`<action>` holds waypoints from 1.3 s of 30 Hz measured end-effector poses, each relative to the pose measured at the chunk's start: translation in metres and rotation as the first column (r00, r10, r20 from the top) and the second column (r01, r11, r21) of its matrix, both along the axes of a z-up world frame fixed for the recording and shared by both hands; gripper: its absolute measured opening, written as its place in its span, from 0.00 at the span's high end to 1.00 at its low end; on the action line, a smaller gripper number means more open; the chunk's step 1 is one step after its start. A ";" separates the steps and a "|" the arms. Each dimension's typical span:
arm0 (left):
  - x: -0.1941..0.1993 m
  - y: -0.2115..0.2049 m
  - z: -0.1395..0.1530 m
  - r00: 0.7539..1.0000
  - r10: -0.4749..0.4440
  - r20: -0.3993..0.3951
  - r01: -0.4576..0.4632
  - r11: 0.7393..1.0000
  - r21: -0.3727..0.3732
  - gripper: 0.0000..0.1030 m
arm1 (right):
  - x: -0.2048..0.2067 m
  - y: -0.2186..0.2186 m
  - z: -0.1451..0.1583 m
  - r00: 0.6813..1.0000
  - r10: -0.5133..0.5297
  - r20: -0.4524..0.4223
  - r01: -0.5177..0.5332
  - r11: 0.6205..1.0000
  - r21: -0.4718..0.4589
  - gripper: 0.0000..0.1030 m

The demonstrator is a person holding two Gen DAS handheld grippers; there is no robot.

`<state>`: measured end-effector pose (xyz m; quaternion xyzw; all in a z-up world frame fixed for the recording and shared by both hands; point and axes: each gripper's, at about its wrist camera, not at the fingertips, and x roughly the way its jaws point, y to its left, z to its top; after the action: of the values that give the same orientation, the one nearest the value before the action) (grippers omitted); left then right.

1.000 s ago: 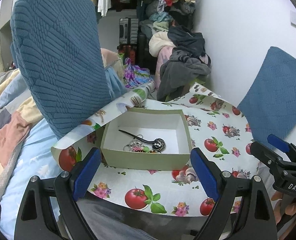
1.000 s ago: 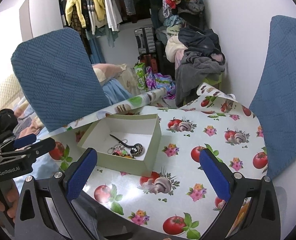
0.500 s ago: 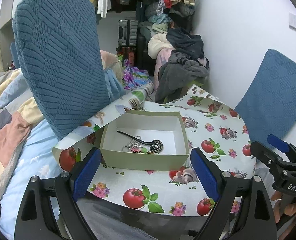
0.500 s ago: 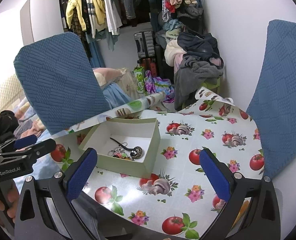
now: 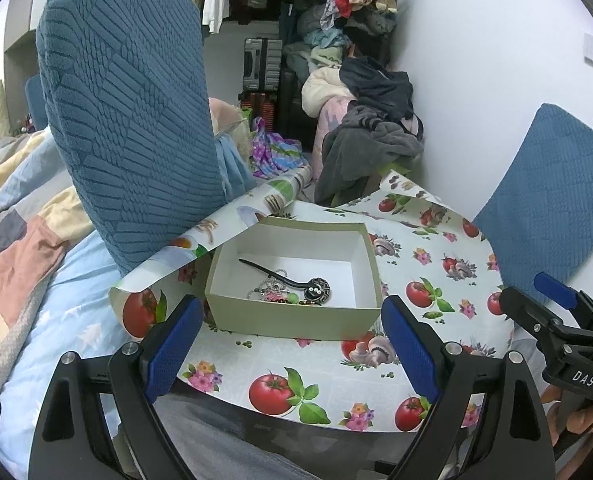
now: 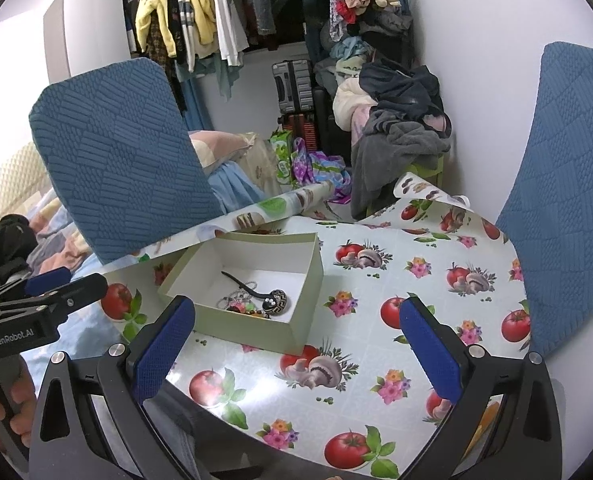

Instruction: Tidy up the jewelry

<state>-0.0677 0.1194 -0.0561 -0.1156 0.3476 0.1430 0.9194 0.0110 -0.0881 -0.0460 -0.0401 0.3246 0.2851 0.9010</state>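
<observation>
A pale green open box (image 5: 296, 322) (image 6: 252, 326) stands on the round table with its tomato-print cloth (image 5: 428, 280) (image 6: 396, 272). Inside lie a black hair stick with a round patterned head (image 5: 316, 289) (image 6: 274, 301), a silvery chain and small coloured pieces (image 5: 270, 290) (image 6: 236, 304). My left gripper (image 5: 292, 344) is open and empty, held back above the table's near edge in front of the box. My right gripper (image 6: 296, 348) is open and empty, near the table's front edge, right of the box.
Two blue cushioned chair backs flank the table, one at left (image 5: 128, 120) (image 6: 116, 160) and one at right (image 5: 552, 200) (image 6: 568, 184). A bed with a patchwork quilt (image 5: 20, 216) lies left. Piled clothes (image 5: 372, 128) and a suitcase (image 5: 262, 64) stand behind.
Both grippers have drawn back and up from the table, so the box looks smaller and farther. Both stay open and empty.
</observation>
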 end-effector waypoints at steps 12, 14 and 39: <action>-0.004 0.000 0.000 1.000 0.002 0.002 -0.002 1.000 0.003 0.11 | 0.000 0.001 -0.001 1.000 0.002 0.001 -0.002 1.000 0.000 0.00; -0.004 0.000 0.000 1.000 -0.001 0.003 0.001 1.000 -0.001 0.11 | 0.000 0.001 -0.002 1.000 0.000 0.003 0.000 1.000 -0.004 0.00; -0.006 -0.003 0.007 1.000 0.007 0.001 -0.007 1.000 0.000 0.11 | -0.004 -0.002 -0.006 1.000 -0.009 0.001 0.009 1.000 -0.006 0.00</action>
<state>-0.0737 0.1163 -0.0495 -0.1169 0.3468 0.1460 0.9191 0.0069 -0.0901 -0.0517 -0.0414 0.3250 0.2800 0.9024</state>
